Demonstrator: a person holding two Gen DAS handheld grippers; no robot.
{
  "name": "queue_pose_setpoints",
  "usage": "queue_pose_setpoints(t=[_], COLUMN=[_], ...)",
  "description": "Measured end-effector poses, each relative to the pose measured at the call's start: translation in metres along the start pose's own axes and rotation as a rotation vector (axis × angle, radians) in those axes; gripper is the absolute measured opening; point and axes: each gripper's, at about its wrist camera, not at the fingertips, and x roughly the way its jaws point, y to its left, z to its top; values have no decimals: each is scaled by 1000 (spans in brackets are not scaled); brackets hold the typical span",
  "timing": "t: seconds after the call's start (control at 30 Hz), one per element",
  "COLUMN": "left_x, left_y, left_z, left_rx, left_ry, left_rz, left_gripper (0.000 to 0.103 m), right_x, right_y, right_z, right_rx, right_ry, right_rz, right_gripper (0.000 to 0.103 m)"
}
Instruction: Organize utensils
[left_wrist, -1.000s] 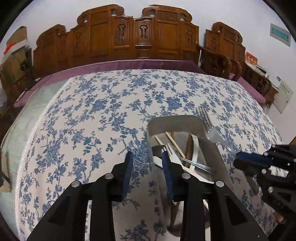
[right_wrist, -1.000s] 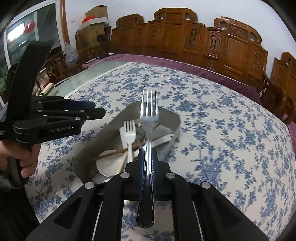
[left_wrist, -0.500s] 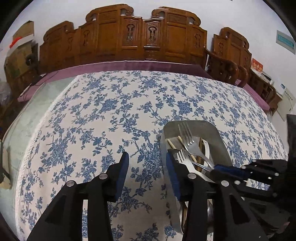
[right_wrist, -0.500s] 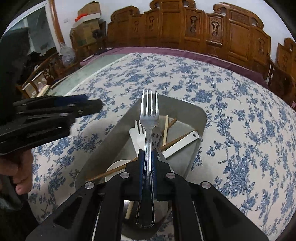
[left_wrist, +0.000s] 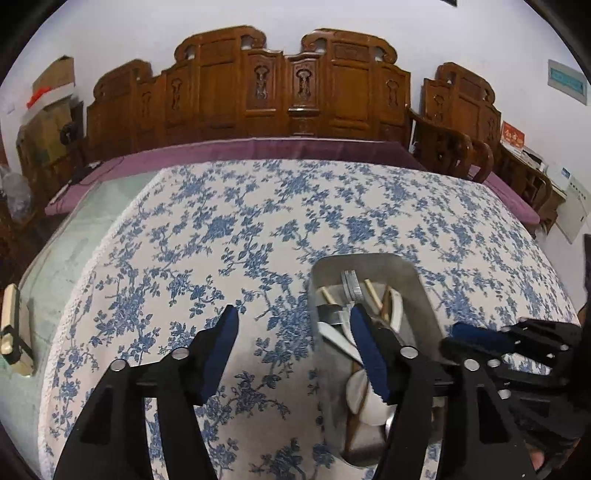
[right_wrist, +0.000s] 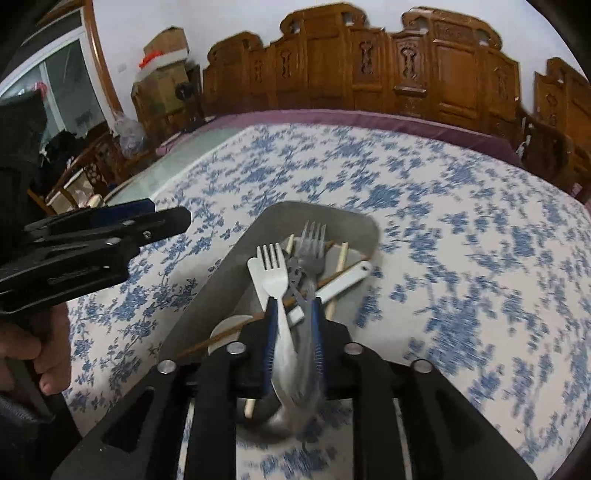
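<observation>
- Since a second ago, my right claw (right_wrist: 293, 336) has carried the steel fork (right_wrist: 308, 295) from above the desk (left_wrist: 221, 229) over the metal tray (right_wrist: 221, 280); its jaws have just been opening, and the fork, blurred, looks to be dropping between the parted pads, no longer pinched.
- My left claw (left_wrist: 291, 347) has just been opening too; it now stands wide with nothing between its pads, hovering at the tray's left rim in its own view.
- Fork's long axis runs up the frame in the right wrist view, tines toward the tray's far end, roughly in line with the white fork (right_wrist: 273, 273) beside it; chopsticks (right_wrist: 332, 273) and a white spoon (right_wrist: 332, 286) lie crosswise beneath.
- Tray sits directly below the right claw, so I judge that hand the nearer for any nudge; the left hangs just to the side.
- Right wrist view shows the fork and the pile plainly; left wrist view shows only the tray's far contents (left_wrist: 369, 295), and I cannot pick out the fork there; it does show the right claw at lower right.
</observation>
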Motion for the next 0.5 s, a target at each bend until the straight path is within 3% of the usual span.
queue_pose_setpoints(t=[0.13,0.2,0.27,0.5], left_x=[-20,-35,-51,-114], left_y=[-15,-25,-35,-66], left_z=[-4,-8,-10,-18], left_rx=[7,23,44,54], left_ry=[-14,-35,-55,-117], left_rz=[-7,-3,2,-23], left_gripper=[65,78,82,95], right_x=[-41,-65,-89,-166], right_y=[-11,-15,-20,-24], right_z=[-8,-14,-20,-37], right_rx=[16,16,24,49], right_ry=[-60,-93,-125,-233], right_rz=[-31,-56,-77,-168], right_gripper=[34,39,46,86])
